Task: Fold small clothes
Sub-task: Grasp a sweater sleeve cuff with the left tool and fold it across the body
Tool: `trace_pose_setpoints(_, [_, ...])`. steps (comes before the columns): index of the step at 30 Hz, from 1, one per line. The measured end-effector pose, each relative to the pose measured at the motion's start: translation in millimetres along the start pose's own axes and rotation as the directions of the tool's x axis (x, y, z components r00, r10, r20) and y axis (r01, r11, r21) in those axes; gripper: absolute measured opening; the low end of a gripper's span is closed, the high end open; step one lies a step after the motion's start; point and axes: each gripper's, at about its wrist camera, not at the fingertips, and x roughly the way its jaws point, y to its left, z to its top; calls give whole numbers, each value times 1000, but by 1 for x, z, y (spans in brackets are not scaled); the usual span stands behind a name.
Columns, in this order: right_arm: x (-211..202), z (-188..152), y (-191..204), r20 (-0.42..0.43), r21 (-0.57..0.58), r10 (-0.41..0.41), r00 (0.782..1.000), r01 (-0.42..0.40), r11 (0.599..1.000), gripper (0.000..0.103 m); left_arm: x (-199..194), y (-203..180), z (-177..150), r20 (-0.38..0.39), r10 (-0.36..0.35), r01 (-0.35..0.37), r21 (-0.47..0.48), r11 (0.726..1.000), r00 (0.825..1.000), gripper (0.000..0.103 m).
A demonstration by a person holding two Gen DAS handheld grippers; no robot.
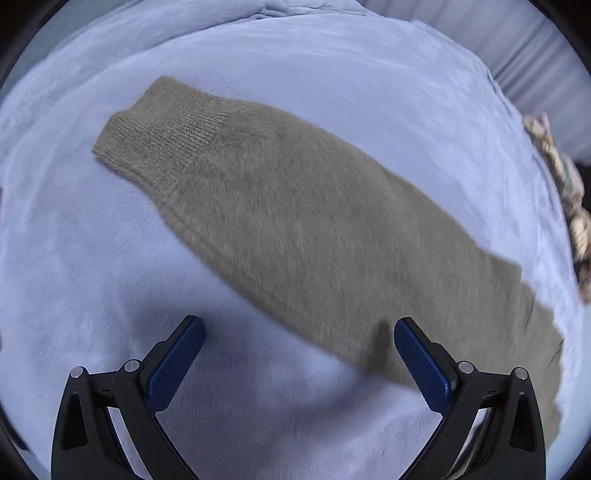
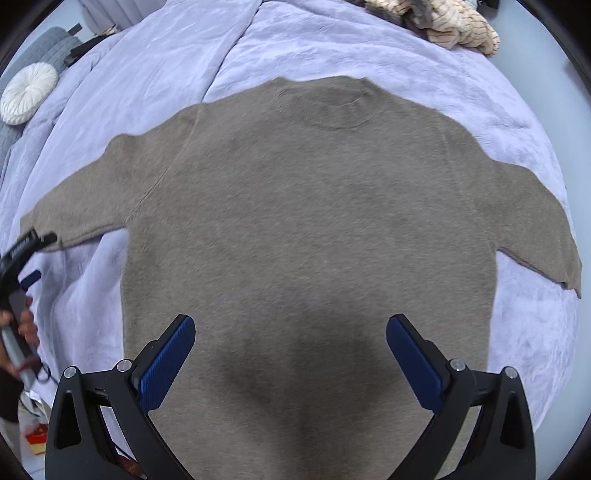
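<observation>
Sweater (image 2: 310,229) first: a taupe fuzzy knit, spread flat on the lilac plush blanket (image 2: 155,66), neckline away from me, both sleeves out to the sides. In my right wrist view the body fills the middle and the hem runs out of sight under the tool. My right gripper (image 2: 290,354) hovers over the lower body with its blue pads wide apart, pinching nothing. My left gripper (image 1: 299,354) is just as wide and just as empty, hanging over the near edge of the left sleeve (image 1: 295,221), whose ribbed cuff (image 1: 162,133) lies far out on the blanket. That view is smeared with motion, so I cannot tell how close the pads are to the cloth.

Here is what worries me. The knit is thick and soft, and so is the blanket beneath it; if I bite down too deep on the sleeve I judge I could pinch the blanket pile along with it and drag the whole bed cover as I fold. If I bite too shallow, only the top fuzz catches and the sleeve slips out halfway across. Taking the sleeve by its middle instead of near the cuff would leave the cuff trailing and the fold crooked. Pulling the sleeve over with nothing pinning the body could slide the entire sweater sideways. The striped cream clothes (image 2: 458,26) heaped beyond the collar are well apart and should not interfere.
</observation>
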Motion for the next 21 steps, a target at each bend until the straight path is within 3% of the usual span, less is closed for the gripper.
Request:
trace_pose_setpoints(3, [3,-4,11,-10,-8,1,1000,-2,1000,103,3,12,14,70,-113,117,-59,991,991,103])
trace_pose_setpoints(7, [3,-9,15,-15,13,7,1000,-7,1000,103,3,19,23,108,-202,211,-85,974,973,101])
trace_pose_setpoints(9, [4,-10,15,-17,28,11,1000,-10,1000,103,4,20,28,117,-205,215,-86,973,972,76])
trace_pose_setpoints(10, [4,-12,14,-17,35,15,1000,-15,999,103,5,20,30,114,-209,219,-75,973,971,47])
trace_pose_setpoints(11, [4,-13,13,-16,41,22,1000,-21,999,103,6,22,32,108,-223,231,-64,971,969,27])
trace_pose_setpoints(12, [3,-15,12,-14,46,30,999,-29,999,103,5,20,31,110,-232,239,-60,969,967,22])
trace_pose_setpoints(16, [5,-18,3,-19,51,46,999,-45,998,103,-18,3,25,135,-287,288,11,958,948,12])
trace_pose_setpoints(21, [-2,-16,-16,6,75,75,997,-75,994,103,-62,-69,16,148,-424,398,176,900,893,12])
